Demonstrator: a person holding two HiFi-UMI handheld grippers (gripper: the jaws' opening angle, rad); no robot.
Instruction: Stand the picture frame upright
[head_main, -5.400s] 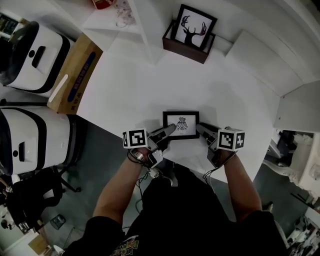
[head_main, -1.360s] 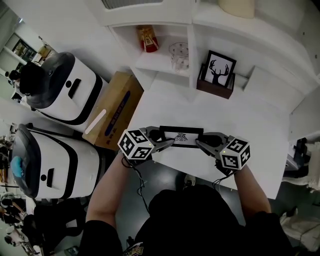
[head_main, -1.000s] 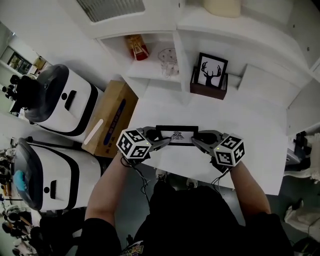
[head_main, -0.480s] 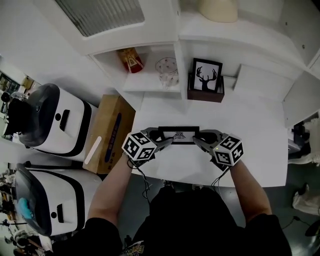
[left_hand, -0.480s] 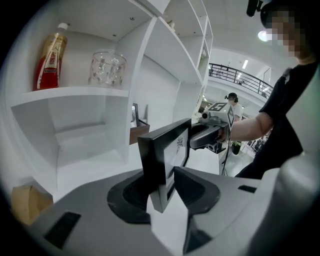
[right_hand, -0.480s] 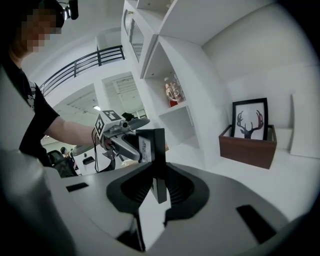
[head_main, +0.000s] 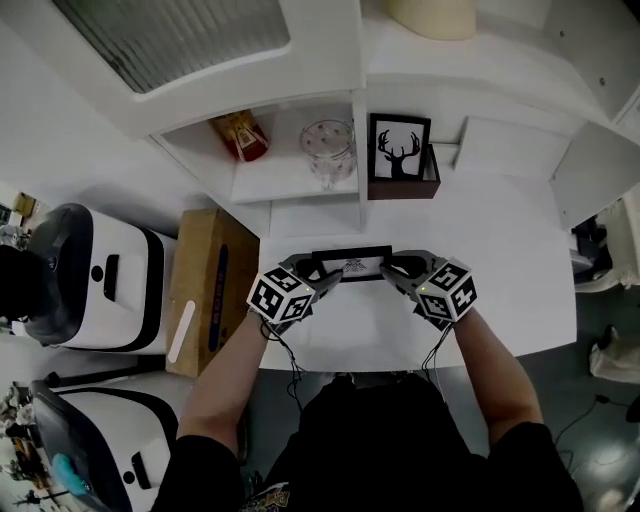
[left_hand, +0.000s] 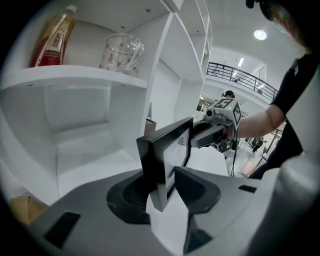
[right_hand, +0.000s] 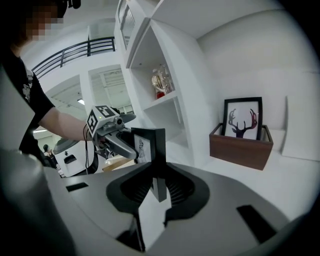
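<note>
Raised from lying flat, the picture frame (head_main: 351, 264) is upright over the tabletop (head_main: 500, 240), closer in front of the deer print (head_main: 399, 147). The left gripper's (head_main: 320, 276) fingers clamp its left end, and the right gripper's (head_main: 394, 268) fingers clamp its right end.

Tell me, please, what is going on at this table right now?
A person holds a small black picture frame by its two ends, with the left tool on one end and the right tool on the other. The frame is upright over the white table, in front of the shelf unit. Both tools' jaws have just been opening slightly, with the frame's edges between them. Whether its bottom edge rests on the table cannot be told.
</note>
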